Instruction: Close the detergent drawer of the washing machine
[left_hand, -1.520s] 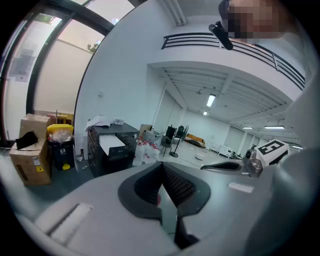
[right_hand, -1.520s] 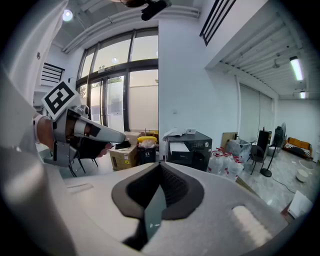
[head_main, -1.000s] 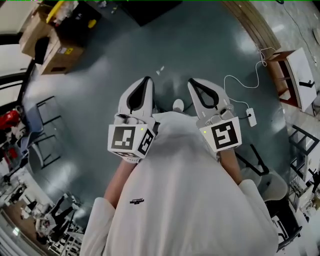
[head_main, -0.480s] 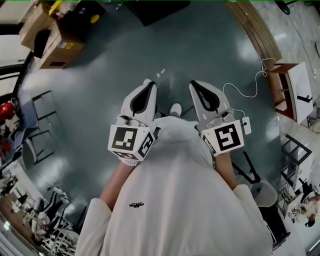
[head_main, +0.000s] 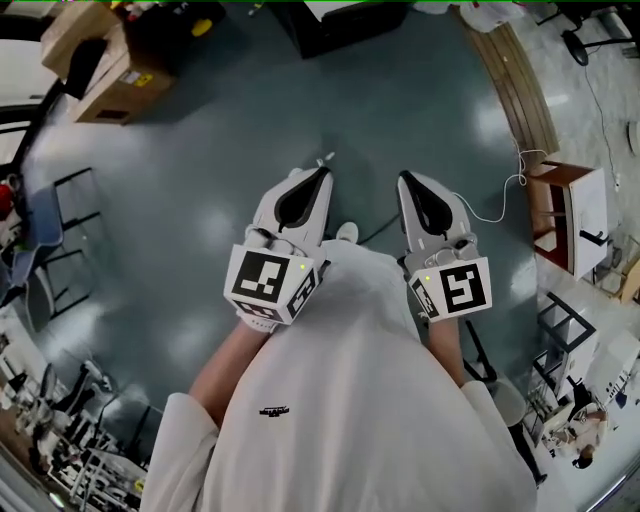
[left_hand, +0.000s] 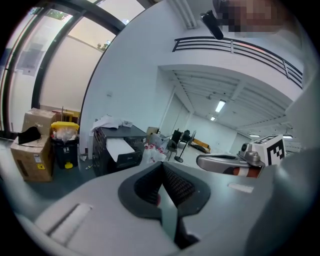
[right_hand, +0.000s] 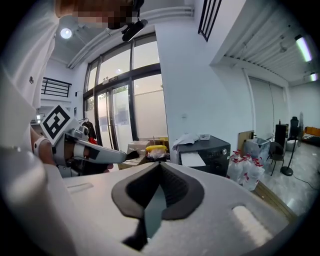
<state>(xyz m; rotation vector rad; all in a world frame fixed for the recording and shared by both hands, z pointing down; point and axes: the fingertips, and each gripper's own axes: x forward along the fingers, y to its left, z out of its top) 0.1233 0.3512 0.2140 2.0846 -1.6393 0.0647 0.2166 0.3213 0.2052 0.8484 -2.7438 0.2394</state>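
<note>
The dark grey washing machine (left_hand: 120, 146) (right_hand: 206, 152) stands some way ahead across the floor, and its top just shows at the upper edge of the head view (head_main: 340, 20). A white panel (right_hand: 192, 159) (left_hand: 117, 149) stands out from the upper left of its front. I hold both grippers in front of my chest, far from the machine. The left gripper (head_main: 322, 172) (left_hand: 161, 165) is shut, its tips touching and nothing between them. The right gripper (head_main: 405, 178) (right_hand: 160, 165) is likewise shut and holds nothing.
Cardboard boxes (head_main: 100, 80) and a black bin with a yellow lid (left_hand: 64, 145) stand left of the machine. Bags of bottles (right_hand: 247, 167) lie to its right beside a wooden strip (head_main: 520, 90). A white cable (head_main: 490, 205) and a shelf (head_main: 565, 215) are at my right, metal chairs (head_main: 60, 240) at my left.
The floor and boxes have slid down the head view, and the machine's top has come in at the upper edge. Both grippers stay shut, carried slightly right.
</note>
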